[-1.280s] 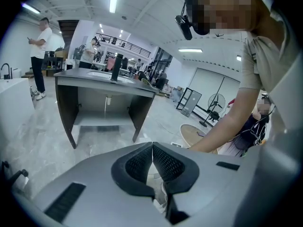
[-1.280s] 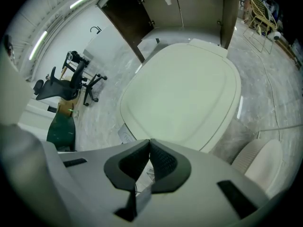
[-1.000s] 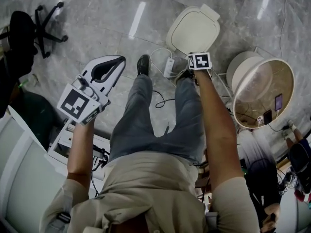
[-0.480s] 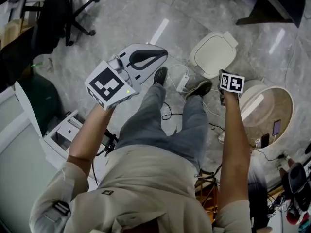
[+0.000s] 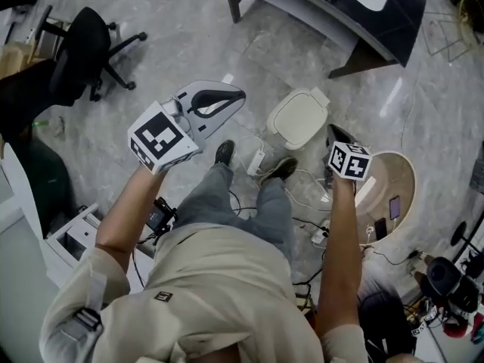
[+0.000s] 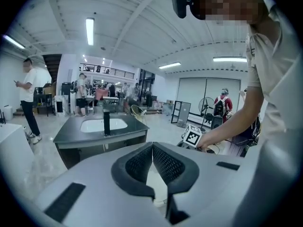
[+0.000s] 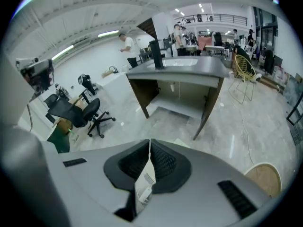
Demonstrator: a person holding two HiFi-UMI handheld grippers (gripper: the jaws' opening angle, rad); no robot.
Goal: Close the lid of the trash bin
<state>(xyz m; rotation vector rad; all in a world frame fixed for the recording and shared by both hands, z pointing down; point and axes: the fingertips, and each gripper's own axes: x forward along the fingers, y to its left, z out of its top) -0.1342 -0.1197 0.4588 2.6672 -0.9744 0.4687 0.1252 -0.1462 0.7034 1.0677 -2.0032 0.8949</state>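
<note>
The grey marble floor [image 5: 151,21] spread under everything. A dark counter [image 5: 333,10] with a white basin stood well beyond both grippers. The person [image 5: 219,278] stood upright, arms out forward, one gripper in each hand. A black office chair [image 5: 79,51] stood well off to the left of the left gripper. A round tan table [image 5: 393,191] stood just to the right of the right gripper.

The trash bin [image 5: 299,118] stood on the floor ahead of the person's shoes. In the head view it lay between the two grippers, nearer the right one and touching neither. From above, its cream lid lay flat over it.

The left gripper [image 6: 152,146] was held up in the air, clenched. Its ribbed black pads [image 6: 165,162] met at the tips with nothing between them. The right gripper [image 7: 150,142] was clenched the same way, pads tip to tip, gripping nothing and touching nothing.

In the head view the right gripper's marker cube [image 5: 349,160] covered most of its body, so only a dark end showed beyond it. Something pale showed through the gap behind the right gripper's pads, but it could not be made out. White cables [image 5: 299,195] trailed over the floor below the grippers, their ends hidden behind the person's legs.
</note>
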